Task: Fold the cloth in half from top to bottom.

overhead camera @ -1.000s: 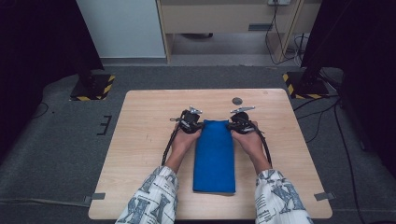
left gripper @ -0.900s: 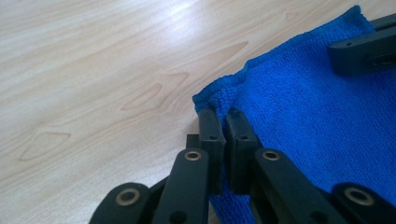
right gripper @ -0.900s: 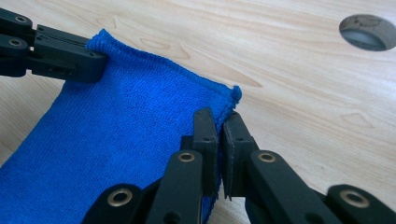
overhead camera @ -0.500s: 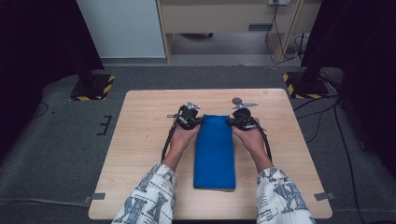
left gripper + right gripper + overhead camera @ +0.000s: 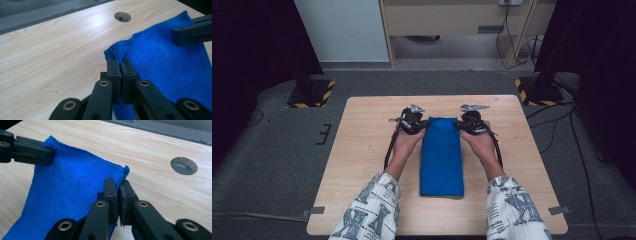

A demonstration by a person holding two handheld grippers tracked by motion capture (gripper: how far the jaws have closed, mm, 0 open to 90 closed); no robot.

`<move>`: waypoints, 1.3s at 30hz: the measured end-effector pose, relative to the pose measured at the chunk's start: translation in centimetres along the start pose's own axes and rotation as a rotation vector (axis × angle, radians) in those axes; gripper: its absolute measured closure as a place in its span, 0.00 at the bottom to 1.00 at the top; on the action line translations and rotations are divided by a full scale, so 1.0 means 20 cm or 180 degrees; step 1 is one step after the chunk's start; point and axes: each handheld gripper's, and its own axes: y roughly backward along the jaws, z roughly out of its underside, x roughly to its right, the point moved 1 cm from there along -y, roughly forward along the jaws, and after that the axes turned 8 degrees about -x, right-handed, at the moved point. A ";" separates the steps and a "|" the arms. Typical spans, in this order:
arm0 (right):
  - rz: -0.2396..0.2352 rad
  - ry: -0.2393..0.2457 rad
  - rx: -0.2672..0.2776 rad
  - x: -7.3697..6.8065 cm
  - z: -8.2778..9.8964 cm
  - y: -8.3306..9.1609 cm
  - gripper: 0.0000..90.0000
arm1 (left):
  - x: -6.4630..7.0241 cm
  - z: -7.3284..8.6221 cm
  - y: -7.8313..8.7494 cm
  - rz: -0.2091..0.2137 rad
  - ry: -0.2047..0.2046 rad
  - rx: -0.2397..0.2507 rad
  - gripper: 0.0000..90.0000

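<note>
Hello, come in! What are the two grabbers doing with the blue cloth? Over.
Left gripper shut on blue cloth, far left corner. Right gripper shut on far right corner. Table bare around it, nothing in the way.

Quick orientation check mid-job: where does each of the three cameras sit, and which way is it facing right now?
High view: fixed above the person's side, facing forward and down on the table; both patterned sleeves, hands, left gripper and right gripper show.
Left gripper view: rides the left gripper, looking along its jaws, pinched on a far corner of the blue towel.
Right gripper view: rides the right gripper, clamped on the other far corner.
Shared: each gripper view shows the towel, the other gripper and the table's round hole.
</note>
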 end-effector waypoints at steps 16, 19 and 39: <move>-0.0007 0.0111 0.0150 -0.02 -0.07 0.08 0.96 | 0.00 -0.05 0.08 -0.0038 0.0005 0.0132 0.97; 0.0000 0.0118 0.0162 -0.03 -0.08 0.08 0.96 | -0.01 -0.06 0.09 -0.0044 -0.0001 0.0151 0.97; -0.0005 0.0179 0.0223 -0.06 0.01 0.16 0.96 | 0.08 -0.05 0.17 -0.0032 -0.0106 0.0153 0.97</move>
